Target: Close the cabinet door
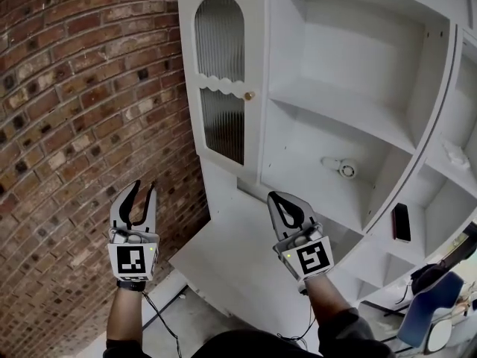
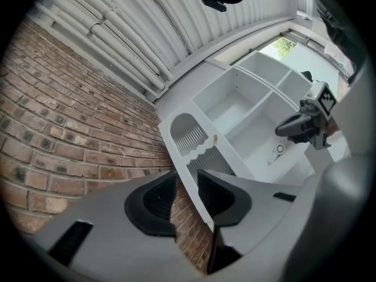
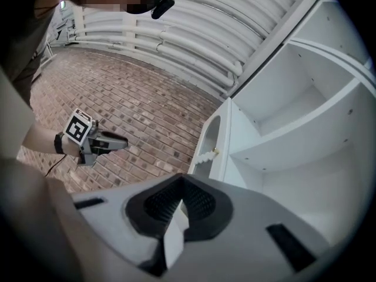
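The cabinet door (image 1: 221, 80) stands off the left side of the bare shelves (image 1: 358, 58), over by the brick wall (image 1: 74, 88), and it isn't covering them, so it's not closed yet. The left gripper (image 1: 144, 187) sits low on the wall side, well short of the door. Its jaws are spread with nothing in them, probably so it can shove the door rather than grab it. The right gripper (image 1: 273, 197) waits in front of the shelves with its jaws pinched together and empty, seemingly not needed for this.

Black-padded grey fingers (image 1: 119, 209), white marker cubes (image 1: 134, 260)
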`<state>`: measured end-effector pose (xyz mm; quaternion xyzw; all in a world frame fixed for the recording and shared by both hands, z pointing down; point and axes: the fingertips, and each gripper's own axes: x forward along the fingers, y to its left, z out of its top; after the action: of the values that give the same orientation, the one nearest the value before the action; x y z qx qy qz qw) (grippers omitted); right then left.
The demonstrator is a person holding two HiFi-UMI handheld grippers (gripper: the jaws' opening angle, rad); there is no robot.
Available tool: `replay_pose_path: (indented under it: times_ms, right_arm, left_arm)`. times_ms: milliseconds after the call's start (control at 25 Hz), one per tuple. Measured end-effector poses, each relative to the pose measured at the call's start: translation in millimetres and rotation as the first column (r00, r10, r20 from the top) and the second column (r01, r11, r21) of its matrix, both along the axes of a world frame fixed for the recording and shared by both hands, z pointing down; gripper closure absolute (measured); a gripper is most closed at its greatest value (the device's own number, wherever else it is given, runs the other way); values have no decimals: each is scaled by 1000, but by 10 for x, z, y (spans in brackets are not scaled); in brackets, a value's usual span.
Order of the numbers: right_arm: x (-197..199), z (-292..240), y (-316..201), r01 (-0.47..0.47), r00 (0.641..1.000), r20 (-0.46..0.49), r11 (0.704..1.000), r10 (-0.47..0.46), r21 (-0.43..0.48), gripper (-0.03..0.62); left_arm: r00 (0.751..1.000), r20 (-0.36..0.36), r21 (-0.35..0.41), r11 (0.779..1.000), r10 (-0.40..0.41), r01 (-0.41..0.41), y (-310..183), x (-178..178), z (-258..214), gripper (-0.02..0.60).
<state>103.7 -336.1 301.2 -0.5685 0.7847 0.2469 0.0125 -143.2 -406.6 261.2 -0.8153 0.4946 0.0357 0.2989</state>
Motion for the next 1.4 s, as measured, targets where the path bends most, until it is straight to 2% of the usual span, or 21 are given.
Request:
replay_pose_path:
  times_ms: [160, 400, 560, 1000, 1400]
  right_arm:
    - [-156, -79, -70, 21, 1000, -11, 1000, -21, 11, 595]
    - [-347, -138, -132, 41, 999, -22, 999, -40, 24, 595]
    - [-424, -145, -150, 43, 999, -25, 999, -42, 31, 595]
    - [-496, -149, -172, 51, 999, -15, 998, -50, 43, 595]
    - [-485, -142, -248, 52, 999, -14, 998, -51, 28, 595]
  left_arm:
    - [1000, -8, -25, 999, -22, 22, 90, -172, 183, 476]
    - [999, -34, -37, 999, -16, 14, 184, -307, 288, 517]
    - [999, -37, -45, 999, -10, 8, 206, -344, 343, 578]
    - [1000, -26, -29, 1000, 7, -8, 174, -329, 332, 580]
    - [999, -31, -48, 999, 11, -13, 77, -302, 355, 580]
